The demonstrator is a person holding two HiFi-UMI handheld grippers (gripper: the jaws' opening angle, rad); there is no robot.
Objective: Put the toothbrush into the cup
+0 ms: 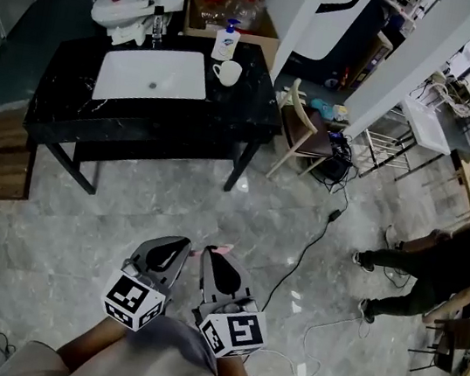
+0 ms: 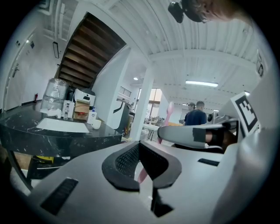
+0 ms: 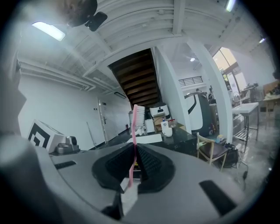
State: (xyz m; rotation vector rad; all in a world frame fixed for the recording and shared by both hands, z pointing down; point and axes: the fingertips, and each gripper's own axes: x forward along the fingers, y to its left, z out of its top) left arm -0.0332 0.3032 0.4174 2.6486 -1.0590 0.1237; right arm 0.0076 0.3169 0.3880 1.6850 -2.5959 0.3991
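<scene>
A pink toothbrush (image 3: 133,135) stands upright between the jaws of my right gripper (image 3: 134,162), which is shut on its handle, bristles up. In the head view both grippers are low over the floor, close to my body: left gripper (image 1: 180,247), right gripper (image 1: 209,256), with the toothbrush tip (image 1: 222,249) poking out beside the right one. My left gripper (image 2: 140,159) has its jaws together with nothing gripped; the toothbrush (image 2: 168,112) shows past it. The white cup (image 1: 227,72) stands far off on the black table (image 1: 229,115), right of the white sink (image 1: 151,75). The cup (image 3: 166,130) also appears in the right gripper view.
A soap bottle (image 1: 226,41) stands behind the cup, with boxes and a toilet bowl behind the table. A wooden chair (image 1: 301,131) sits at the table's right end. Cables (image 1: 309,248) trail over the marble floor. A person (image 1: 435,263) is at the right.
</scene>
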